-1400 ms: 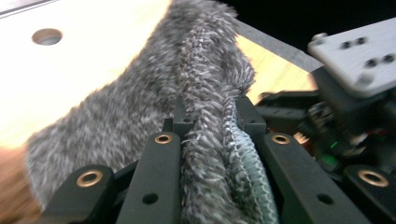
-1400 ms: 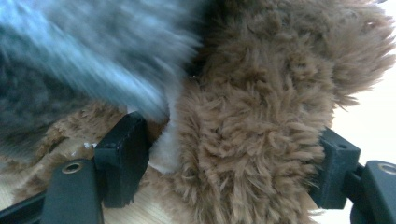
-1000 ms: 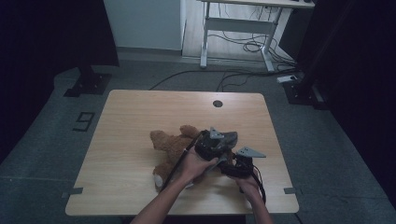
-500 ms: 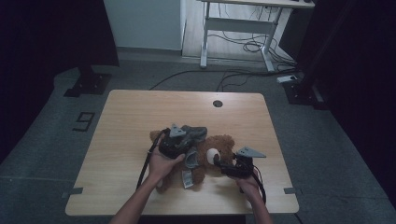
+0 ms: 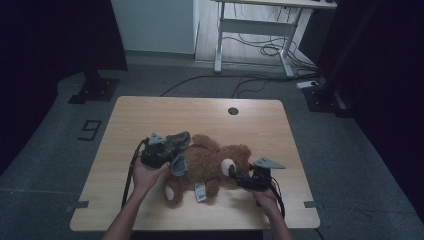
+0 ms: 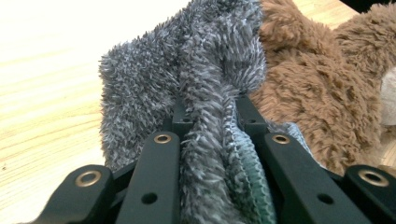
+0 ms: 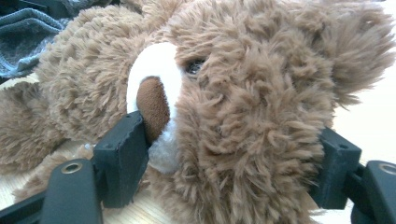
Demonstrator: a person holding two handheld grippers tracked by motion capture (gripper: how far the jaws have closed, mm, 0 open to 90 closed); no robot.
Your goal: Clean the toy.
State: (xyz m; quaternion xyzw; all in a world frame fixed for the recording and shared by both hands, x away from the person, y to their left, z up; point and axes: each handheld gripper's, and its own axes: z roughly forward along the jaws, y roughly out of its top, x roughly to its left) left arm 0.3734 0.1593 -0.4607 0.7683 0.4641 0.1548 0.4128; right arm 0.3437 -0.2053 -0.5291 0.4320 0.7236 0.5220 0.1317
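The far half of the table (image 5: 200,112) lies bare for a hand to pass; the teddy bear (image 5: 212,162) and grey cloth (image 5: 176,145) block the near middle.

Overhead table view; two close bear (image 5: 215,162) views

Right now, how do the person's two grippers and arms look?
Both grippers are black. The left gripper and the right gripper each carry a grey three-cornered plate on top, and a dark cable trails from each toward the person. Close up, the jaws are flat black bars with brass-coloured rivets. Both forearms are bare; no sleeves are visible.
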